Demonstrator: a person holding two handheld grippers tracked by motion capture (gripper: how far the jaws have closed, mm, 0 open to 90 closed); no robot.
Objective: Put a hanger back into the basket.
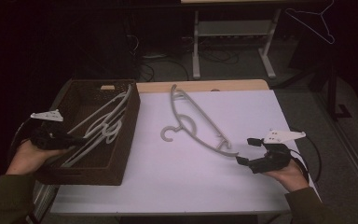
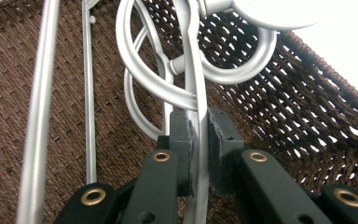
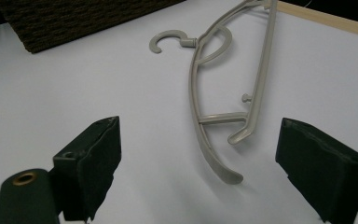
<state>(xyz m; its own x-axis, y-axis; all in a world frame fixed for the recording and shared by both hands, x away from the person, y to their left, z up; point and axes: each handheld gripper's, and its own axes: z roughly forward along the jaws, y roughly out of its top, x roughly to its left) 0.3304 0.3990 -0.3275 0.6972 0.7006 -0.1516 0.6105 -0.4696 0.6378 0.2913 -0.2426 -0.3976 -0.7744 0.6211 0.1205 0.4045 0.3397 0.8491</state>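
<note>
A brown woven basket (image 1: 126, 135) stands at the table's left and holds several grey plastic hangers (image 1: 103, 125). My left gripper (image 1: 77, 140) reaches into it from the left and is shut on the arm of one hanger (image 2: 199, 140); the pads clamp the thin grey bar from both sides. Another grey hanger (image 1: 196, 122) lies flat on the white table top, hook toward the basket. My right gripper (image 1: 247, 150) hovers just past that hanger's near end, jaws wide open with nothing between them; the hanger's tip (image 3: 228, 175) lies ahead of the jaws.
The white table surface (image 1: 177, 177) has a wooden strip (image 1: 205, 86) along its far edge. A wire hanger (image 1: 314, 23) hangs at the top right, beyond the table. Desk legs and cables stand on the floor behind.
</note>
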